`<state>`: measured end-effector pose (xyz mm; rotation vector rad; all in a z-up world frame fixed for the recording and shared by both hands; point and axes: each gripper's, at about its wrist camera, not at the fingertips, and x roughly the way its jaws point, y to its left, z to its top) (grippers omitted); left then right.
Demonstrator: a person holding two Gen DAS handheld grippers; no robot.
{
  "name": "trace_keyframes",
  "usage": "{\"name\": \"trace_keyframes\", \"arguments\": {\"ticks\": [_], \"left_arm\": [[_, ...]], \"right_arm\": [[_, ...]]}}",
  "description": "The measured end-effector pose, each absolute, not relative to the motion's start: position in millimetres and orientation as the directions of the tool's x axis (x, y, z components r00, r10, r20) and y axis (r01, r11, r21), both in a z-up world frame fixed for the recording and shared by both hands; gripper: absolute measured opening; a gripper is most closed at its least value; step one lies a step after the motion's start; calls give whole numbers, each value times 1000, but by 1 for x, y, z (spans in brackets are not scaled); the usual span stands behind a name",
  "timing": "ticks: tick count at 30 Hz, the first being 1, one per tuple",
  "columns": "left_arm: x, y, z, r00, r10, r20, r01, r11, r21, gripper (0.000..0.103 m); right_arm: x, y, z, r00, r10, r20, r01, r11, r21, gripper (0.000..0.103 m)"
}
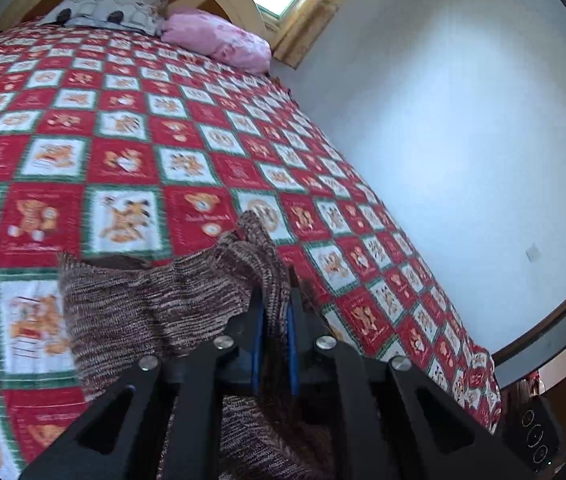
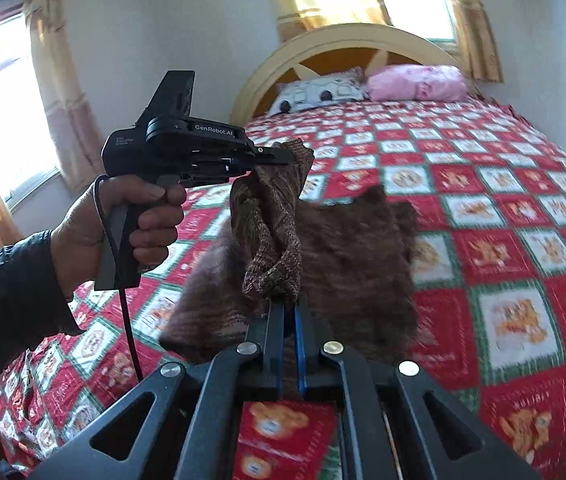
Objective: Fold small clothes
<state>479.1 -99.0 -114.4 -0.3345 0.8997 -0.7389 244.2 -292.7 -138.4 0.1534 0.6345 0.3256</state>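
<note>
Your left tool (image 1: 273, 312) is pinched tight on a fold of the brown and cream speckled knitted garment (image 1: 155, 304). The cloth is squeezed between the blue pads (image 1: 257, 344), and more of it hangs down under the tool.

Your right tool (image 2: 290, 312) is also closed on the same knitted garment (image 2: 275, 224). Its blue pads (image 2: 299, 344) hold a twisted bit of the cloth at the tips. From the right wrist camera you can see your left tool (image 2: 279, 156) out in front, held in your left hand (image 2: 123, 220), with the top of the garment caught in its tip.

The garment is lifted up between the two tools, above the near end of the bed. Its lower part droops toward the red, white and green checked quilt with bear pictures (image 1: 123, 128). That lower part is blurry, so you cannot tell if it touches the quilt.

At the far end of the bed, a grey and white patterned pillow (image 1: 107, 10) and a pink pillow (image 1: 219, 40) lie side by side against the curved cream headboard (image 2: 347, 40).

The tool arms hide the bottom of the garment in both views. The near edge of the bed is cut off too.
</note>
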Motion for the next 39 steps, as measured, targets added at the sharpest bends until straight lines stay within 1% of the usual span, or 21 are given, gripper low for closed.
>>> {"name": "trace_keyframes", "arguments": {"ticks": [9, 12, 14, 16, 17, 18, 19, 20, 21, 22, 23, 24, 26, 29, 30, 32, 33, 35, 36, 38, 39], "left_arm": [[482, -150, -135, 358, -684, -635, 467, 720, -513, 10], [479, -165, -136, 353, -670, -653, 495, 726, -478, 11], [474, -172, -133, 367, -658, -658, 519, 732, -441, 14], [465, -174, -125, 393, -634, -666, 539, 746, -392, 21], [458, -173, -119, 400, -631, -665, 556, 744, -371, 28], [452, -171, -115, 409, -627, -663, 568, 744, -353, 41], [445, -167, -110, 428, -619, -659, 579, 747, -326, 48], [433, -159, -104, 460, -608, -647, 591, 754, -287, 62], [424, -152, -102, 481, -605, -635, 598, 756, -266, 69], [415, -145, -100, 497, -605, -622, 607, 755, -249, 71], [406, -136, -100, 511, -599, -616, 612, 757, -228, 71], [396, -128, -102, 527, -580, -621, 607, 768, -202, 71], [380, -113, -109, 545, -562, -622, 603, 778, -175, 71], [361, -102, -126, 578, -500, -645, 580, 808, -107, 73], [356, -100, -133, 577, -490, -653, 579, 810, -95, 73], [352, -98, -149, 570, -458, -682, 557, 826, -89, 73], [353, -98, -156, 557, -443, -703, 547, 832, -90, 73], [355, -95, -173, 534, -408, -740, 516, 851, -98, 73], [356, -91, -179, 517, -410, -752, 507, 854, -117, 73], [362, -81, -182, 485, -431, -761, 479, 859, -181, 77], [365, -79, -182, 481, -429, -765, 467, 864, -190, 82]], "right_arm": [[240, -327, -163, 730, 331, -597, -166, 934, 315, 3], [238, -335, -172, 724, 322, -610, -135, 933, 333, 3], [236, -338, -177, 717, 319, -619, -118, 932, 344, 3], [234, -342, -181, 710, 330, -622, -109, 924, 366, 4], [232, -344, -182, 710, 334, -620, -104, 921, 376, 4], [230, -345, -182, 708, 338, -620, -101, 917, 385, 5], [228, -347, -182, 707, 331, -625, -92, 919, 382, 5], [225, -350, -181, 714, 310, -628, -77, 926, 369, 5], [221, -352, -179, 724, 282, -629, -59, 935, 351, 6], [218, -356, -176, 737, 256, -626, -44, 942, 334, 6], [216, -360, -173, 749, 234, -620, -28, 946, 323, 13], [214, -363, -168, 762, 211, -612, -13, 950, 312, 37], [217, -370, -156, 789, 192, -583, -2, 951, 311, 70], [239, -363, -134, 806, 211, -554, -47, 955, 294, 67], [248, -357, -130, 806, 219, -550, -71, 958, 278, 55], [276, -343, -125, 790, 249, -560, -126, 960, 250, 38], [289, -339, -125, 779, 253, -573, -132, 961, 243, 31], [321, -330, -132, 740, 276, -613, -149, 957, 251, 30], [332, -326, -137, 720, 277, -636, -152, 958, 244, 24], [345, -319, -151, 700, 185, -689, -107, 982, 155, 10], [352, -320, -160, 675, 147, -723, -80, 989, 126, 10]]}}
